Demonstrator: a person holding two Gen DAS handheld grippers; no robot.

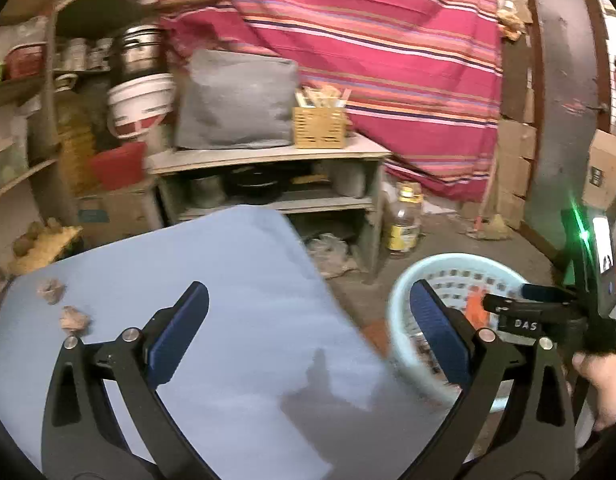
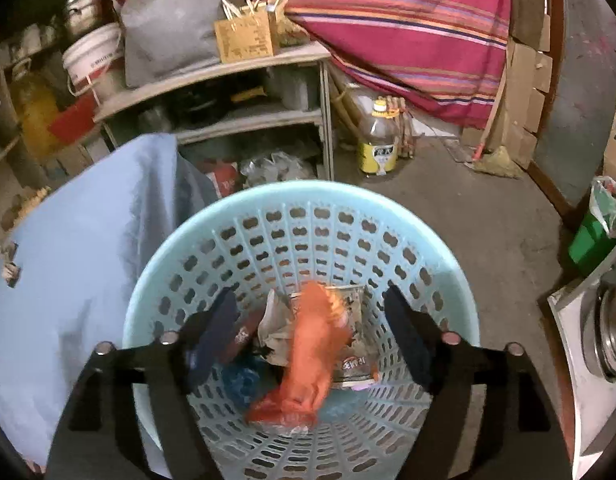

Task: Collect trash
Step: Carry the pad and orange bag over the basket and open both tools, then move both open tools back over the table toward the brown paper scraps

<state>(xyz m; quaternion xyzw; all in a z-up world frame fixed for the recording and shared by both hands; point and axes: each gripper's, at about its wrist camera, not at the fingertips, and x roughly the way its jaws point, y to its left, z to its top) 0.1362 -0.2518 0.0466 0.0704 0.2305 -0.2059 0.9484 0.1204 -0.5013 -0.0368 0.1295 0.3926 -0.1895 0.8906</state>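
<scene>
A light blue perforated basket [image 2: 347, 208] stands on the floor to the right of a table with a blue cloth [image 1: 228, 280]. My right gripper [image 2: 311, 336] is open above the basket mouth. A blurred orange wrapper [image 2: 311, 356] is between its fingers, over other trash in the basket; I cannot tell if it touches them. My left gripper [image 1: 308, 328] is open and empty above the table. Two crumpled brown paper balls [image 1: 50, 290] [image 1: 73, 319] lie on the cloth to its left. The basket [image 1: 403, 292] and right gripper [image 1: 523, 312] also show in the left wrist view.
A grey shelf unit [image 1: 268, 156] with a grey bag and a wooden box stands behind the table. A plastic oil bottle [image 2: 377, 144] stands on the floor. A striped red cloth [image 1: 367, 40] hangs behind. A green bin [image 2: 591, 236] is at right.
</scene>
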